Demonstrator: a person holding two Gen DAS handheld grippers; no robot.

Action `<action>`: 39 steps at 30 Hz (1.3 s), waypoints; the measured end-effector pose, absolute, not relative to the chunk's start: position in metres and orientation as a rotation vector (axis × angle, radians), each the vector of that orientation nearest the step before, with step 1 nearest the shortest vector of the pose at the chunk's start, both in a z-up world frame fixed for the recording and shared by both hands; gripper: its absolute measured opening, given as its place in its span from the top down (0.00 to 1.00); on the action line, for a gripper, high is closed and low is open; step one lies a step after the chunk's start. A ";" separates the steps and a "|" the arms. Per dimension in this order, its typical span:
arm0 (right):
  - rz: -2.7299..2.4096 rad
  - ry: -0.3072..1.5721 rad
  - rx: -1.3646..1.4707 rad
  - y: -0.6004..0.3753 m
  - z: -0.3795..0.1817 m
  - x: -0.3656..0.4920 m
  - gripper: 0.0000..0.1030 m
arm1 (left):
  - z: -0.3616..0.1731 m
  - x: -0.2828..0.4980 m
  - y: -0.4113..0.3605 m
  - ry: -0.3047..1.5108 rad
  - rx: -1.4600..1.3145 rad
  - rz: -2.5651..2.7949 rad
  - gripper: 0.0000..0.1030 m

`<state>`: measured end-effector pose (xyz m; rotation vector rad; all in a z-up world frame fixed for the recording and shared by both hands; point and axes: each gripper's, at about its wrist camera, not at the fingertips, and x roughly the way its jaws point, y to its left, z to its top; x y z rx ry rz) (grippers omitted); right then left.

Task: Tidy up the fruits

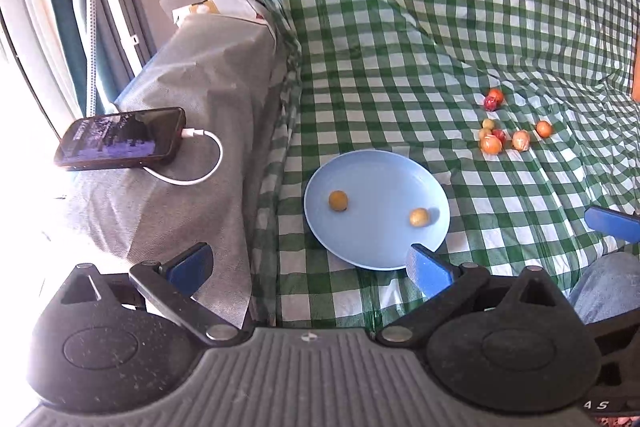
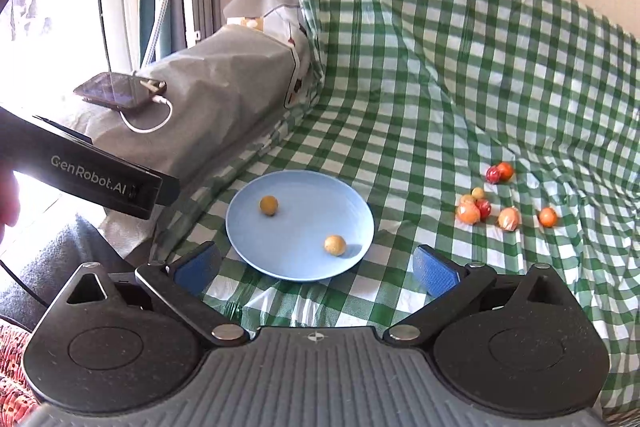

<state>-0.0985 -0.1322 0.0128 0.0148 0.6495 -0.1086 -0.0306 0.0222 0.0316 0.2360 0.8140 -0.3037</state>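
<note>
Currently hovering with both the left tool [image 1: 310, 265] and right tool [image 2: 316, 265] released and empty; two fruits [image 2: 335, 245] resting on plate [image 2: 240, 223] just ahead, loose fruits [image 2: 508, 218] far right. Risking rolling on the soft cloth [image 2: 440, 87], nudging neighbours in the cluster.

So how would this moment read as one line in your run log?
left tongs: open, empty | right tongs: open, empty | blue plate: two yellow fruits | checked cloth: other fruits loose
</note>
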 end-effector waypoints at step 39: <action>-0.122 0.691 0.075 -0.144 -0.003 -0.096 0.01 | 0.024 -0.024 0.015 0.842 0.262 -0.303 0.01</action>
